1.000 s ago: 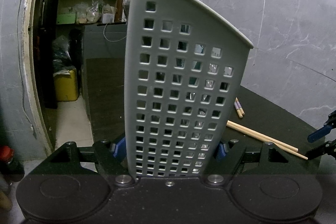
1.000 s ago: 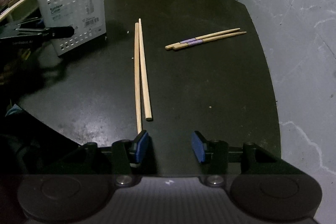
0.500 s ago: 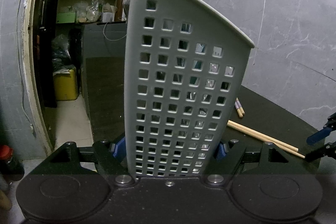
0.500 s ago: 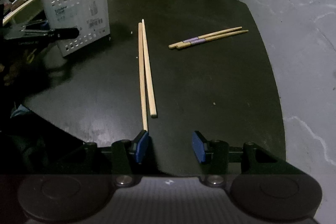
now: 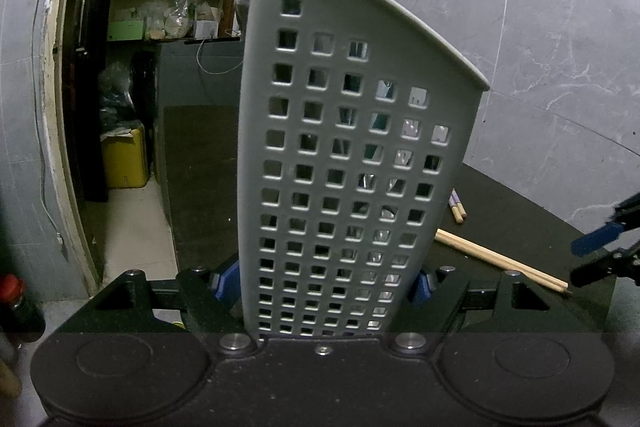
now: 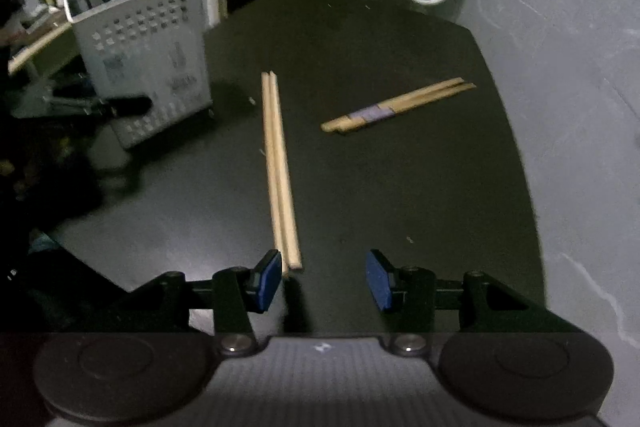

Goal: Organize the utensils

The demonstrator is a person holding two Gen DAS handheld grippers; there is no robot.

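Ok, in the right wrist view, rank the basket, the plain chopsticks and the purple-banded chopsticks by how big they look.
1. basket
2. plain chopsticks, though they lie nearer the camera
3. purple-banded chopsticks

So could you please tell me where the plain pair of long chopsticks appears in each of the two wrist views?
Left wrist view: the plain chopsticks lie low on the right, running out from behind the white basket.
Right wrist view: the same pair runs up the middle of the dark table, its near ends just above the right gripper.
Shared landmark: the white basket, upper left in the right wrist view.
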